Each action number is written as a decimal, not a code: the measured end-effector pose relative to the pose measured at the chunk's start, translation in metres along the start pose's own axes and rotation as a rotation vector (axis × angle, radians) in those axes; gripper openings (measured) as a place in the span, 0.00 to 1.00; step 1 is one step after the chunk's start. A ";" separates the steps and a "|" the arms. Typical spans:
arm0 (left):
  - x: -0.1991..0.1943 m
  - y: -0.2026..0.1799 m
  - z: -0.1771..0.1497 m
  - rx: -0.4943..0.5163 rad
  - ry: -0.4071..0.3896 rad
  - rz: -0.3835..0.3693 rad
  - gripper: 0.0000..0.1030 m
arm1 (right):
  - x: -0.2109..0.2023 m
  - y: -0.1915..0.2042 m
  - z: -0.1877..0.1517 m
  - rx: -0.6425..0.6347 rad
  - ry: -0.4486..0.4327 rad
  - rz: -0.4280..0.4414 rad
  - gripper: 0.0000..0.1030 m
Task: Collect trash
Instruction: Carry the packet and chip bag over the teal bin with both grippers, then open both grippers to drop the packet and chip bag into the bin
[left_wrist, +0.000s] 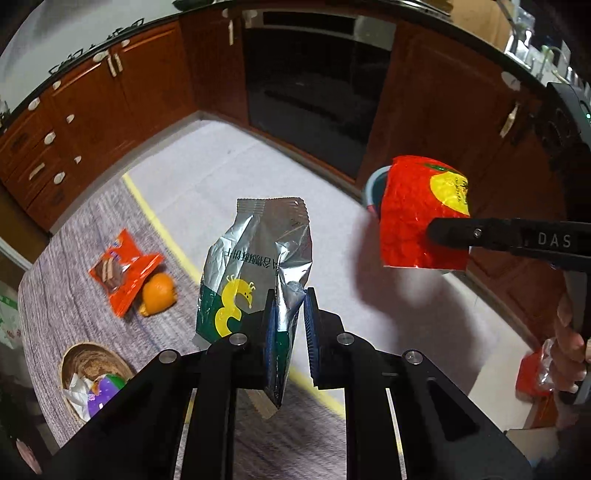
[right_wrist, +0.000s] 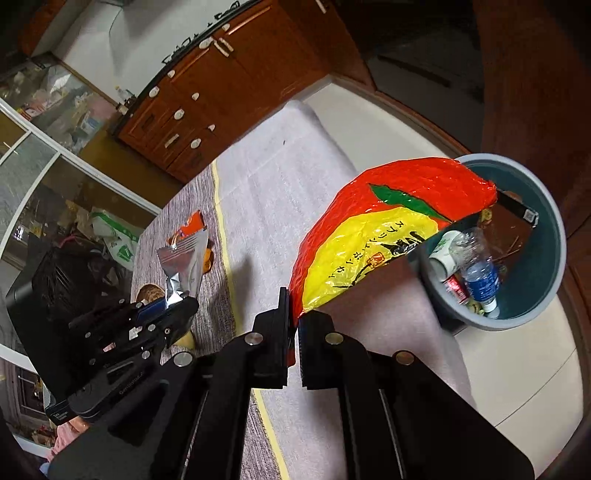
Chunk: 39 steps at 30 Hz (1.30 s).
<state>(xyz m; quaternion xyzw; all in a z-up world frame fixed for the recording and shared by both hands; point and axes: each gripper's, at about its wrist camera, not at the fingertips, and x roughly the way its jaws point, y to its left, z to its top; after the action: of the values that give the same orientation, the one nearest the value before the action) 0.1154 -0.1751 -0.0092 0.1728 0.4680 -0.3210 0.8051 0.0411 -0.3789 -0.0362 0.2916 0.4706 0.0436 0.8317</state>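
Note:
My left gripper (left_wrist: 288, 332) is shut on a silver and green snack bag (left_wrist: 255, 266), held upright above the table; it also shows in the right wrist view (right_wrist: 184, 266). My right gripper (right_wrist: 293, 332) is shut on a red and yellow foil bag (right_wrist: 376, 229) and holds it beside the blue-grey trash bin (right_wrist: 546, 236), which has a plastic bottle (right_wrist: 478, 273) and other trash inside. In the left wrist view the red bag (left_wrist: 417, 214) hides most of the bin (left_wrist: 373, 184).
An orange snack wrapper (left_wrist: 122, 269) and an orange (left_wrist: 159, 293) lie on the grey tablecloth (left_wrist: 74, 306). A woven basket (left_wrist: 92, 365) with wrappers sits at the near left. Brown kitchen cabinets (left_wrist: 92, 110) and a dark oven (left_wrist: 314, 92) stand behind.

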 end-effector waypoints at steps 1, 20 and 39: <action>-0.001 -0.006 0.003 0.004 -0.002 -0.007 0.14 | -0.007 -0.005 0.001 0.004 -0.014 -0.003 0.04; 0.075 -0.151 0.084 0.152 0.053 -0.181 0.15 | -0.056 -0.142 0.018 0.090 -0.047 -0.202 0.04; 0.168 -0.171 0.104 0.136 0.199 -0.224 0.18 | -0.014 -0.197 0.022 0.201 0.073 -0.179 0.64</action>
<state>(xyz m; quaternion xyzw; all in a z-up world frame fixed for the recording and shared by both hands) 0.1264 -0.4202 -0.0989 0.2047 0.5389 -0.4210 0.7003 0.0115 -0.5565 -0.1208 0.3285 0.5268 -0.0675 0.7810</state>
